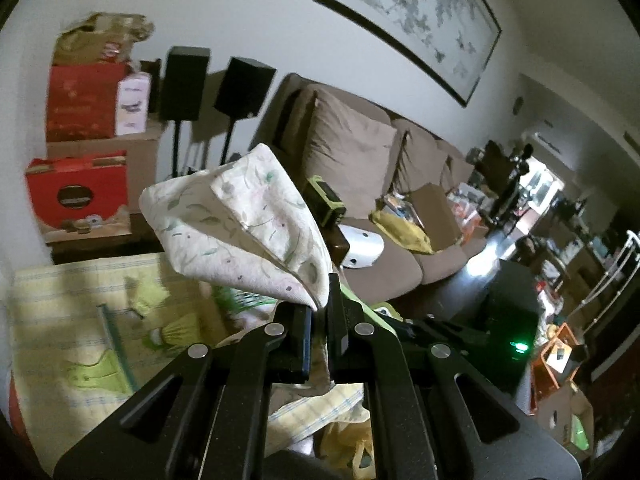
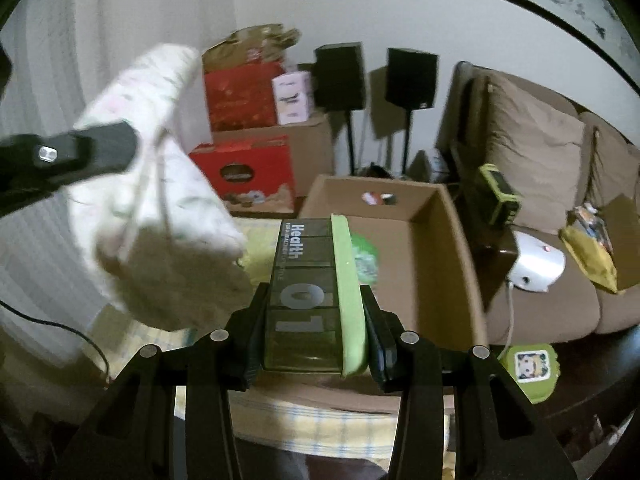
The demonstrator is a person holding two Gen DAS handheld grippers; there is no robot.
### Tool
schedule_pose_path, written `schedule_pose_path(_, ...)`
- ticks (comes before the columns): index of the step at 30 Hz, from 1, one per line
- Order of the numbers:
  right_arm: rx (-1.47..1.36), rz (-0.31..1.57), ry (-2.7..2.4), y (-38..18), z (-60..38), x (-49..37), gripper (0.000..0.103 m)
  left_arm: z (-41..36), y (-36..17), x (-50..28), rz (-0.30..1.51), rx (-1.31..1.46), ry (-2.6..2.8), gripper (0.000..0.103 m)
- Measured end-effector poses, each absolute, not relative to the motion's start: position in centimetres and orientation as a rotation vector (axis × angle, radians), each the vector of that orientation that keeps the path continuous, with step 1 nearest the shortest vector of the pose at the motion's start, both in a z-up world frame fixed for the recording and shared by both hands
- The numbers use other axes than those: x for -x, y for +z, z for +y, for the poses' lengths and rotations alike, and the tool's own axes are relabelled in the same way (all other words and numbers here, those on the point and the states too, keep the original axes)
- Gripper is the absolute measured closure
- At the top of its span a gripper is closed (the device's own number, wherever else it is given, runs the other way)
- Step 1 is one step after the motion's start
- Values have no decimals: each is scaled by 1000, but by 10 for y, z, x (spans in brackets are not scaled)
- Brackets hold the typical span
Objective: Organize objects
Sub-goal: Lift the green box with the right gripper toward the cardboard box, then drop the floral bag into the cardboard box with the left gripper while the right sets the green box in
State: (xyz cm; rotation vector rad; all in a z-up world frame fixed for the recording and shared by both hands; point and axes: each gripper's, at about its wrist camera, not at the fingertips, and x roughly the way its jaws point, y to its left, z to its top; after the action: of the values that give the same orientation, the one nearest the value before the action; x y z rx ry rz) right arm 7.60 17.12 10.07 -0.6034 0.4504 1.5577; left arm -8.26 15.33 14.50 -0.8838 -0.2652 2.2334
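Above a cluttered desk draped in a yellow checked cloth (image 1: 60,300), in a dim living room, both claws are loaded at once. The left claw (image 1: 319,312) is closed on a corner of a folded floral cloth (image 1: 240,224), which is raised clear of the desk; the right claw (image 2: 314,320) is clamped across a green-lidded pill organizer (image 2: 308,292) printed "Health" and "01", held in the air at the near edge of an open cardboard box (image 2: 440,248).

The cloth looks light and limp. Pinched at one corner it sags into loose folds and would probably swing, so a grip on a thicker folded edge seems safer. The organizer appears rigid, light and smooth-sided plastic; the hold across its narrow sides looks sound, though a hinged lid could pop open under a hard squeeze.

Only the right wrist view shows the box, nearly empty but for a few small items at its far wall and something green by the organizer, and it catches the left claw from the side, blurred. Only the left wrist view shows a green comb-like item (image 1: 116,348) and other bits on the checked cloth, plus the sofa (image 1: 380,184) running toward a bright far room.
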Motion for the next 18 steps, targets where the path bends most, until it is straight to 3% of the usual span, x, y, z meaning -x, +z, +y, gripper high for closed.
schedule_pose_path(13,540,458,1439,125,147,-140,60,244,161,102,-249,859,2127,98)
schedule_pose_path(18,528,472,1383,124,144,-158,60,268,141,122,-308,908,2088,98)
